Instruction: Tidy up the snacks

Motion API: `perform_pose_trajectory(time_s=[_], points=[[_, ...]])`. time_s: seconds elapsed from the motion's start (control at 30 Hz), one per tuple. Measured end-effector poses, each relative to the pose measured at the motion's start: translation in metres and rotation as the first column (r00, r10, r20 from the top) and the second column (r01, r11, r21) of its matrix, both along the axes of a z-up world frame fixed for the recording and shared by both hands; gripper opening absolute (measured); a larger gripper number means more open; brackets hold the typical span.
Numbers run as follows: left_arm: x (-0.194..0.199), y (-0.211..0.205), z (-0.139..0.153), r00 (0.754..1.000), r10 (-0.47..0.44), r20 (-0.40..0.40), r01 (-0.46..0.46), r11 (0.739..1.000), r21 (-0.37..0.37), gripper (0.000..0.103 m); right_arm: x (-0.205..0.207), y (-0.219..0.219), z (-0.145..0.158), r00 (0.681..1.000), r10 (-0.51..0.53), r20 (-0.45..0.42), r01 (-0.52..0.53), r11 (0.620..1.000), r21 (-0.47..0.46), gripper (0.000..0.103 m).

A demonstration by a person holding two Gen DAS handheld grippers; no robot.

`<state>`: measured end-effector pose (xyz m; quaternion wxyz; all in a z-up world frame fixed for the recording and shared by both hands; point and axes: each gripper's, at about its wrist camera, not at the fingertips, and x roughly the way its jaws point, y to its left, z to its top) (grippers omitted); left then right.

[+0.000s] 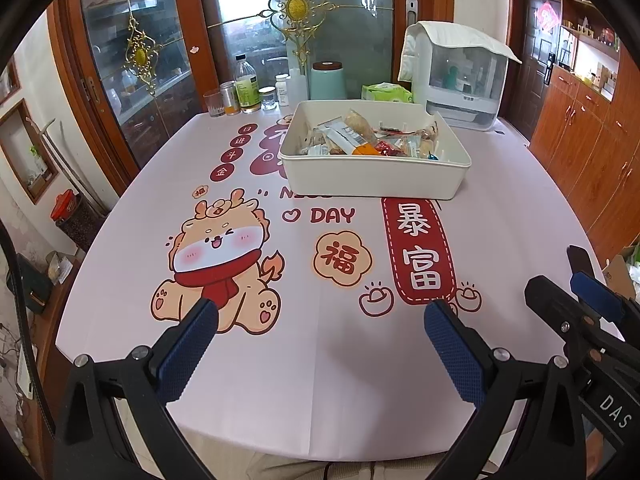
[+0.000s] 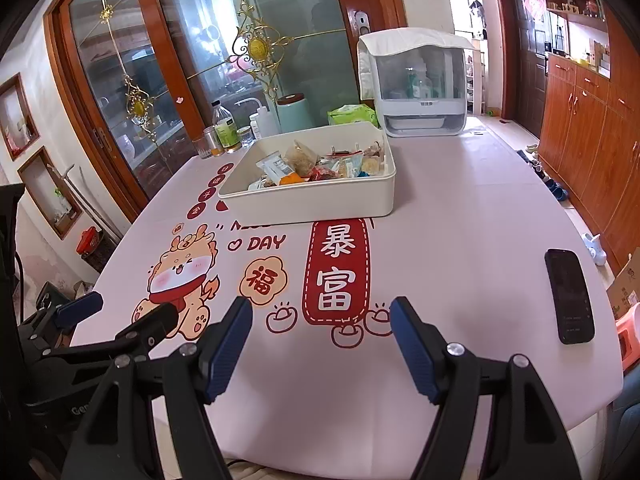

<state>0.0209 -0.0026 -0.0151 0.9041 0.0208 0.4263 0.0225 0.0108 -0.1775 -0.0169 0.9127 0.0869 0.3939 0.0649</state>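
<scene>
I had both tongs, left (image 1: 320, 320) & right (image 2: 322, 320), wide open, empty, over the tabletop's (image 2: 460, 208) near edge. Snacks (image 2: 320, 166) sat in the white bin (image 2: 312, 204) toward the far edge.

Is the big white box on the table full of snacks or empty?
Partly full. The white rectangular plastic box holds a pile of wrapped snacks lying below its rim, with bare floor showing at one end.

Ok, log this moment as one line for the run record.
left gripper: open, empty | right gripper: open, empty | snacks: in white bin | phone: on table, right side
</scene>
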Motion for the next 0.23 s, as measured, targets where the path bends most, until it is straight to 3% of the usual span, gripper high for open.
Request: perform_pose_trajectory(time_s=[0.23], points=[[-0.0019,0.0022,-0.0018,1.0,-0.005,-0.011,0.005,1.0,-0.003,0.102,0.0,-0.0003,-0.0009,1.0,0.0,-0.005,0.0,1.0,0.002,0.072]])
